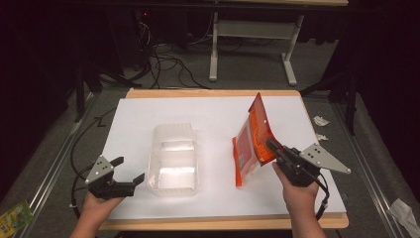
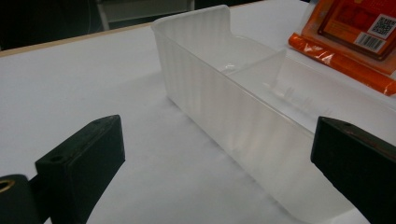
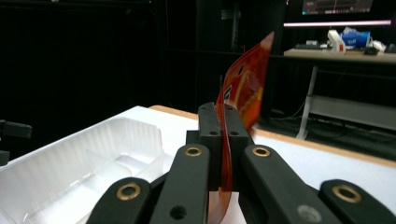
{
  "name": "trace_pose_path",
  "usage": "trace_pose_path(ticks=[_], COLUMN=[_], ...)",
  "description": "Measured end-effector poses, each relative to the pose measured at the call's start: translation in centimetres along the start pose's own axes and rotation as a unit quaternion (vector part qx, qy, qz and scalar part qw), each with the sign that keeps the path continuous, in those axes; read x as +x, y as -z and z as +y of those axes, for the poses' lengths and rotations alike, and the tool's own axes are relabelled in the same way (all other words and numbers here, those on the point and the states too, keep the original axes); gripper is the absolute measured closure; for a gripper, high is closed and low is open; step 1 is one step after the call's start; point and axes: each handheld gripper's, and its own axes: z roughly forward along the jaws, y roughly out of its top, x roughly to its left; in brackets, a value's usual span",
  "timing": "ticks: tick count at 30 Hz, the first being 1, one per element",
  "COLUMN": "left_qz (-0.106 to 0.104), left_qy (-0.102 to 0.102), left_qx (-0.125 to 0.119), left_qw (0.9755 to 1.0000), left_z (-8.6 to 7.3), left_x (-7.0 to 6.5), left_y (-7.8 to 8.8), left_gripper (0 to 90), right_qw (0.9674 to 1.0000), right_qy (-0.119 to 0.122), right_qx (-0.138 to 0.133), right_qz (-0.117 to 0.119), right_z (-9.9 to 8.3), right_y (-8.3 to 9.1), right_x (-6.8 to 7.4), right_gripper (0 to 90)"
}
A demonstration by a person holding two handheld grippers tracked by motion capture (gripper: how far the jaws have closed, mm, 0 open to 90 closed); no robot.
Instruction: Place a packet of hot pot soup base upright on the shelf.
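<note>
clear bin [image 1: 173, 157] empty; right gripper [image 1: 272, 147] pinches orange packet [image 1: 253, 136].

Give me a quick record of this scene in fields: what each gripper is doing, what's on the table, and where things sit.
surface: white table
left gripper: jaws open, holding nothing, beside the clear plastic bin
right gripper: jaws shut on the orange packet
packet: lifted at one end, low end near the table
bin: right of the left gripper, left of the packet, empty with a divider
</note>
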Motion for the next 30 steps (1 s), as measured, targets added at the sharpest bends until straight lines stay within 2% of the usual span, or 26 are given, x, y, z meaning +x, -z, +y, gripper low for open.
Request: trace_pose_path(ticks=[3,10,13,16,19,23,27,30], left_qz=[0.002,0.000,0.000,0.000,0.000,0.000,0.000,0.000], left_qy=[-0.001,-0.002,0.000,-0.002,-0.002,-0.001,-0.004,-0.006], left_qx=[0.000,0.002,-0.002,-0.002,-0.004,-0.006,-0.005,-0.006], left_qw=[1.0000,1.0000,1.0000,1.0000,1.0000,1.0000,1.0000,1.0000], left_z=[0.0,0.0,0.1,0.1,0.1,0.1,0.1,0.2], left_x=[0.1,0.0,0.0,0.0,0.0,0.1,0.1,0.0], left_y=[0.0,-0.1,0.1,0.2,0.3,0.3,0.4,0.4], left_gripper=[3.5,3.6,3.6,3.6,3.6,3.6,3.6,3.6], right_qw=[0.9999,0.9995,0.9991,0.9977,0.9965,0.9959,0.9955,0.9965], right_qy=[0.000,0.023,0.029,0.049,0.073,0.088,0.094,0.082], right_qx=[-0.012,-0.012,-0.011,-0.012,-0.011,-0.007,-0.003,-0.007], right_qz=[0.005,0.016,0.030,0.044,0.040,0.023,0.014,0.017], right_z=[0.2,0.4,0.7,1.0,1.3,1.2,1.1,1.0], right_y=[0.4,0.9,1.1,1.3,1.4,1.4,1.3,1.4], right_x=[-0.1,0.5,1.2,2.1,2.8,2.7,2.7,2.3], right_gripper=[90.0,90.0,90.0,90.0,90.0,90.0,90.0,90.0])
